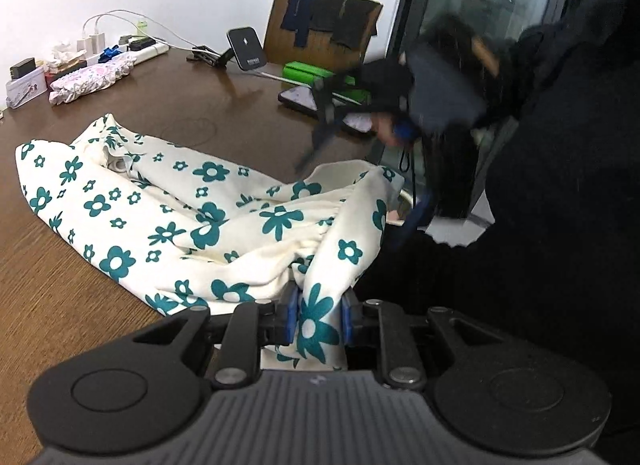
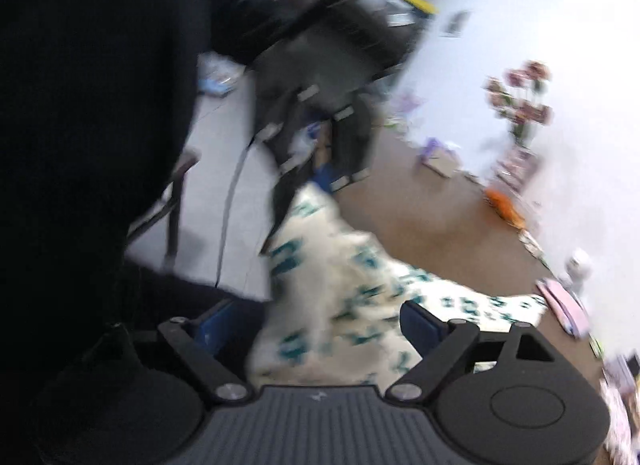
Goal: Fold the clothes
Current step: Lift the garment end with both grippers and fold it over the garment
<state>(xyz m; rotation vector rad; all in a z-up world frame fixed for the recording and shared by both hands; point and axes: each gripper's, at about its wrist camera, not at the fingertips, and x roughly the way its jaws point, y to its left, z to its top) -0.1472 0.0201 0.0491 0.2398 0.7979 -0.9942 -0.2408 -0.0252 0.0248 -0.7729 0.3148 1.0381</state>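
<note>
A cream garment with teal flowers (image 1: 160,217) lies crumpled on the brown table (image 1: 60,305), one end raised toward me. My left gripper (image 1: 319,317) is shut on a fold of it, the blue pads pressing both sides of the cloth. In the blurred right wrist view the same garment (image 2: 340,277) runs between the fingers of my right gripper (image 2: 316,319), whose jaws stand wide apart and clear of the cloth. That view also shows the left gripper (image 2: 320,173) pinching the garment's far end. The right gripper (image 1: 360,181) appears smeared in the left wrist view, above the garment's edge.
At the table's far side are a power strip with chargers (image 1: 120,49), a frilly cloth (image 1: 92,79), a black pad (image 1: 245,47), a phone (image 1: 298,99) and a green box (image 1: 312,73). The person's dark clothing (image 1: 560,225) fills the right. Flowers (image 2: 520,101) stand by the wall.
</note>
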